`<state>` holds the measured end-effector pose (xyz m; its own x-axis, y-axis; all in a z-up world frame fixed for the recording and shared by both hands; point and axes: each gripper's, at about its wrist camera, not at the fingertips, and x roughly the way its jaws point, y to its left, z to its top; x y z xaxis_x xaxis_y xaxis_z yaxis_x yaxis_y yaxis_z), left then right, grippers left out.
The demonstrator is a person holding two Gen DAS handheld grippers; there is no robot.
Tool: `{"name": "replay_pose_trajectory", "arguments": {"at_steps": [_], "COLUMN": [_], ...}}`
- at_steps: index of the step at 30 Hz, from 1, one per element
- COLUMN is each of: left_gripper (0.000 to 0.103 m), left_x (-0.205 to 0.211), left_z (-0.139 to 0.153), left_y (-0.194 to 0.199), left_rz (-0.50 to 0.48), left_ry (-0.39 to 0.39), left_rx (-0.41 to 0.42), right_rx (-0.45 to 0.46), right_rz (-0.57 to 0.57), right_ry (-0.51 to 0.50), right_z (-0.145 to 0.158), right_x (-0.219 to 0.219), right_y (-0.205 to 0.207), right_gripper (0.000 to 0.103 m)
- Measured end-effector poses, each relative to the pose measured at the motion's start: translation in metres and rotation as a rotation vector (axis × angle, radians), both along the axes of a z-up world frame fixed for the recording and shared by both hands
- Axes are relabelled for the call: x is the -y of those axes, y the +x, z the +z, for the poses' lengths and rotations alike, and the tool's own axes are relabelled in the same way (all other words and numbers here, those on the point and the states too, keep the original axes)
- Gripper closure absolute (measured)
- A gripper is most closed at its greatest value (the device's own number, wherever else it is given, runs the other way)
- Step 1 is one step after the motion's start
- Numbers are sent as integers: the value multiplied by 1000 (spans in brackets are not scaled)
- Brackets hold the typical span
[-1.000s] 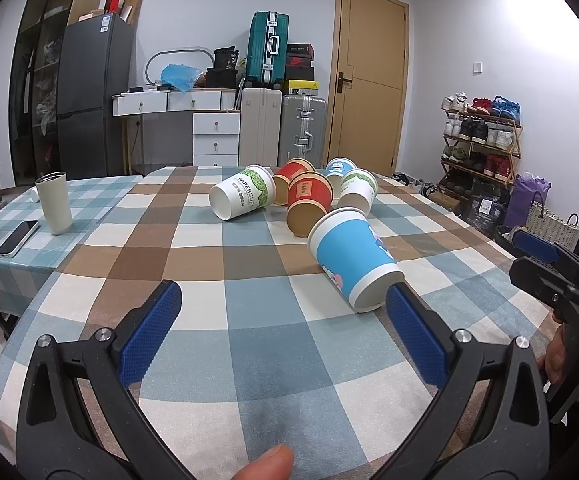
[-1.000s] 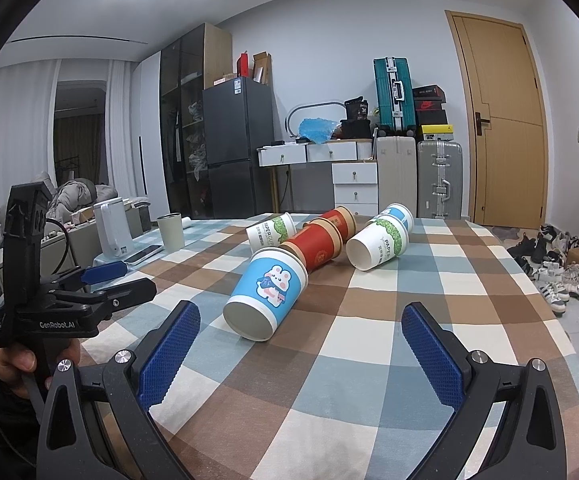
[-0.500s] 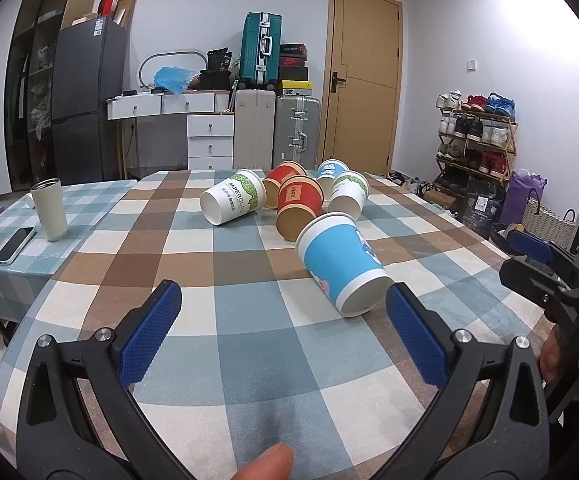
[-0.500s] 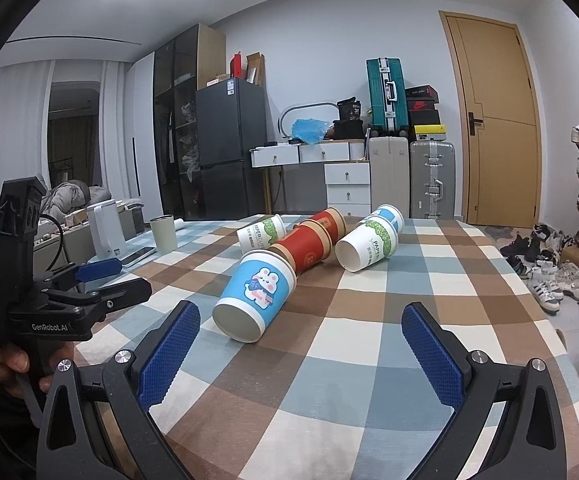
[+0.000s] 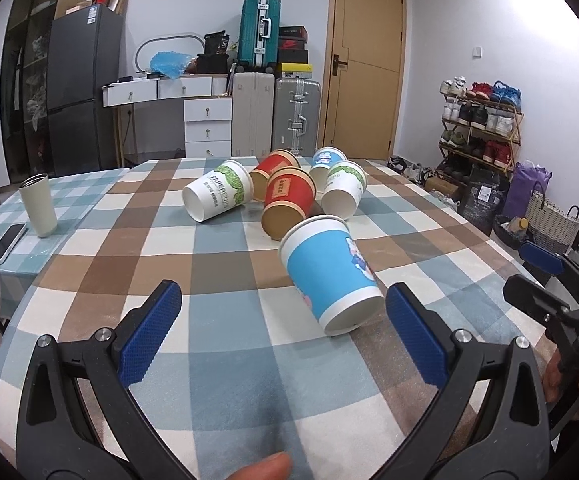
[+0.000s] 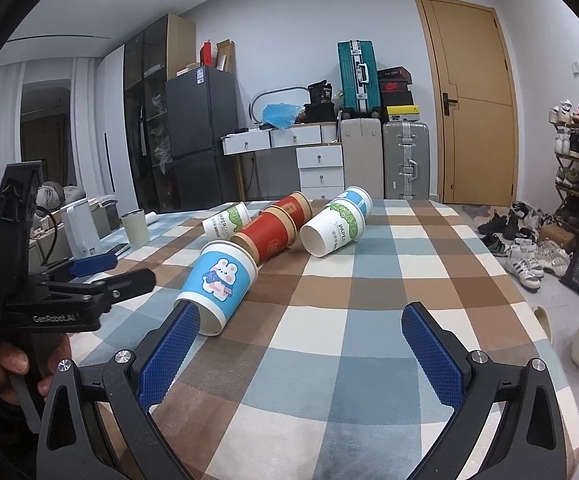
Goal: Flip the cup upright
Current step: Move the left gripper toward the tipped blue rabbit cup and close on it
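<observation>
The left gripper [image 5: 279,332] was held wide open and empty, the right gripper [image 6: 301,346] likewise. The blue cup [image 5: 331,272] lay on its side just ahead, right of the left claw's centre. A closure there could be mistimed, and the cup rolled away.

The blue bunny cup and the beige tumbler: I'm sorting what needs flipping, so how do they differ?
The blue bunny cup lies on its side on the brown-and-blue checked cloth, close to the tools; the beige tumbler stands upright, off to the left on the smaller teal check. The cup is printed blue with a white rim; the tumbler is plain with a dark rim. Neither is being held.
</observation>
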<state>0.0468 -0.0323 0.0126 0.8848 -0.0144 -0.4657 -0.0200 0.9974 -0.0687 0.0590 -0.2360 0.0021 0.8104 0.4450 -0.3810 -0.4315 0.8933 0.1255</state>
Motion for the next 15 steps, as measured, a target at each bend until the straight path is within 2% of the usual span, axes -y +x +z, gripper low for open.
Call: {"name": "replay_pose_trajectory", "arguments": {"at_steps": [15], "left_gripper": [1], "left_x": [27], "left_z": [-7], "left_y": [82], "left_rz": [2], "left_ry": [3], "left_rx": [-150], "right_rx": [-26], "right_rz": [-22], "right_ry": [7], "right_z": [-2], "right_x": [3], "right_y": [6], "right_gripper": [0]}}
